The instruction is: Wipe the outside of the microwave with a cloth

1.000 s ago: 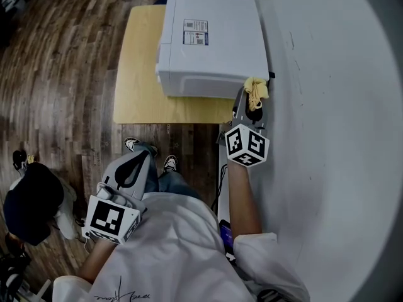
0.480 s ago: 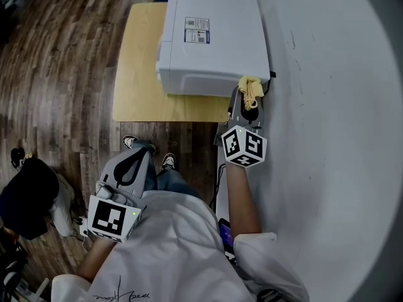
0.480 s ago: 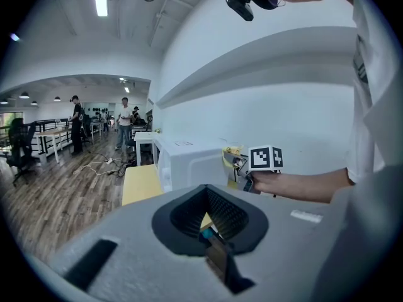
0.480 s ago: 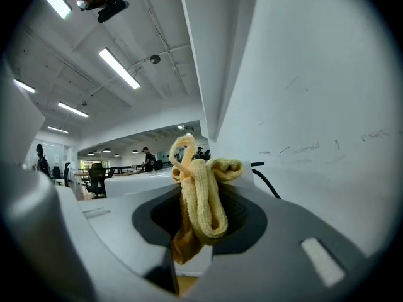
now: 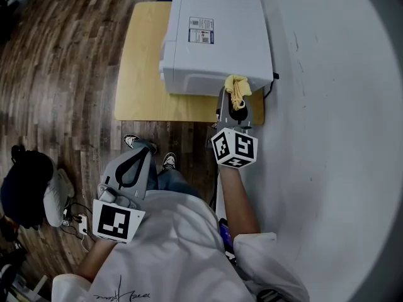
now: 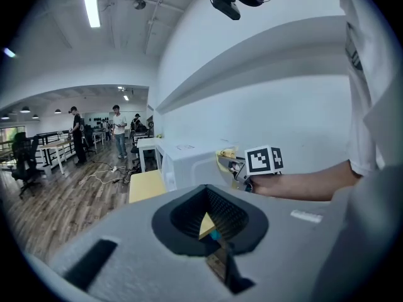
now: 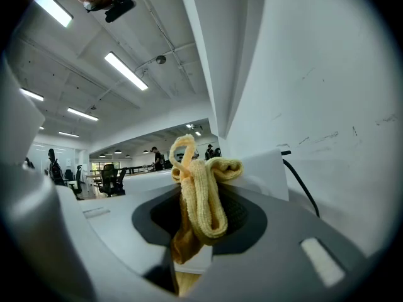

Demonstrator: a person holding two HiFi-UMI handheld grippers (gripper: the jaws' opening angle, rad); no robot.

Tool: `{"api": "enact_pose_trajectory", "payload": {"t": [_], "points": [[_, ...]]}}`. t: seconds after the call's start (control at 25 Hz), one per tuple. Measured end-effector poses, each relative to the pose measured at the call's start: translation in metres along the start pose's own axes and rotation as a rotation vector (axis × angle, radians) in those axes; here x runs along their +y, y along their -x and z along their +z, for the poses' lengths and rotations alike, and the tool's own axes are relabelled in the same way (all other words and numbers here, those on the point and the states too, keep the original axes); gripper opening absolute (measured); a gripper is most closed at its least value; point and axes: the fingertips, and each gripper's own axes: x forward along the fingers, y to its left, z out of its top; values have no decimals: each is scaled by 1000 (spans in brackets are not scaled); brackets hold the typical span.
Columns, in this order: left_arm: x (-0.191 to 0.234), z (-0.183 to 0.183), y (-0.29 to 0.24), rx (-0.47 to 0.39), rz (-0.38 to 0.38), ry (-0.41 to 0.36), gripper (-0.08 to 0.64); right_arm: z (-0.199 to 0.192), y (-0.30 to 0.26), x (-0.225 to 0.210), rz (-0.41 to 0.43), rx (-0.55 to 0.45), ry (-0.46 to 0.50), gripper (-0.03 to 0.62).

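While the left gripper is held low, close against the person's left thigh and pointed forward, its jaws are seen closed together in the left gripper view, with nothing between them. The left arm is bent and kept near the body, well apart from the table.

The right arm is stretched forward, and the bare forearm is seen running straight from the sleeve to the marker cube. The right gripper is held level and aimed at the near side of the microwave. In the right gripper view the jaws are clamped on a yellow cloth. The cloth is bunched in folds: part of it is pinched down in the dark opening between the fingers, and the rest sticks up past the tips.

From the head view the cloth is seen at the gripper's tip, set against the near side of the microwave close to its right corner. Whether it is pressed firmly there cannot be told.

The microwave is stood at the far right part of the table, close beside the white wall. A black cable is seen between the microwave and the wall.
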Motion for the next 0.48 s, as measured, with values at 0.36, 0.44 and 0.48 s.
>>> {"api": "enact_pose_trajectory", "payload": {"t": [0.36,0.44,0.48], "points": [[13,-1,6,-15,42,51,-8,-5,-5,26,59,7,-7,114],[15,-1,9,-28,54,63,-9,-7,-7,32,72,11,-6,114],[16,-1,10,-32,58,68,-8,-8,-7,35,80,13,-5,114]]}}
